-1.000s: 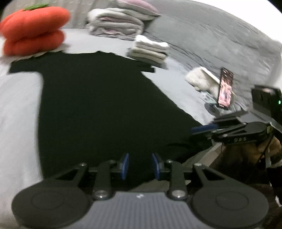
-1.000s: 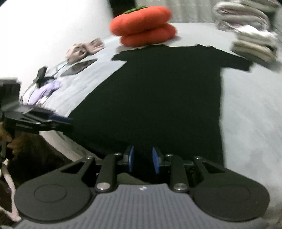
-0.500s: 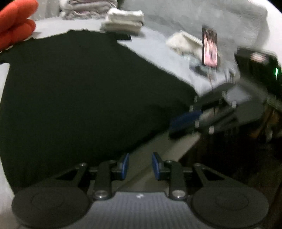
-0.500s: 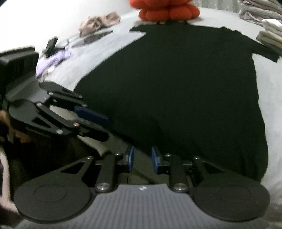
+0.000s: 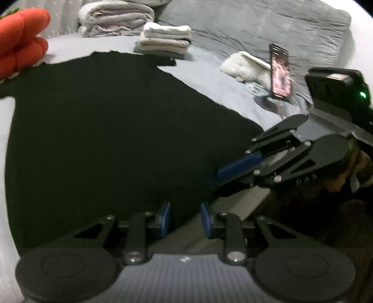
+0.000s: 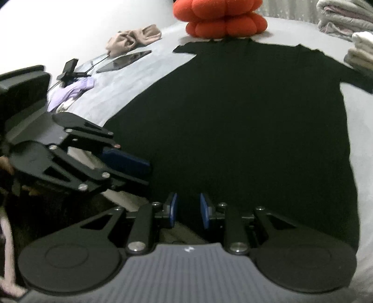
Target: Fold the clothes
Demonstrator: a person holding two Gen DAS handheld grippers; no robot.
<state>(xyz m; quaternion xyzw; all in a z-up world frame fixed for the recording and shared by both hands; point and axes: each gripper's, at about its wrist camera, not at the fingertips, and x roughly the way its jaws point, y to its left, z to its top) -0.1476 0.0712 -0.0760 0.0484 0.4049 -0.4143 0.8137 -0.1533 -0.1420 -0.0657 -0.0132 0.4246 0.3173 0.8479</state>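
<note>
A black T-shirt lies spread flat on the grey bed, collar far, hem near; it also shows in the right wrist view. My left gripper is open and empty at the shirt's near hem. My right gripper is open and empty at the same hem. Each gripper shows in the other's view, the right gripper at the hem's right corner and the left gripper at its left corner.
A red pumpkin cushion sits past the collar. Folded towels and blankets lie at the back. A phone on a stand stands at the right. A tablet, cables and small clothes lie at the left. The bed's front edge is just under my grippers.
Both grippers have swung inward along the near hem and come closer to each other. Both stay open and empty. The shirt has not moved.
</note>
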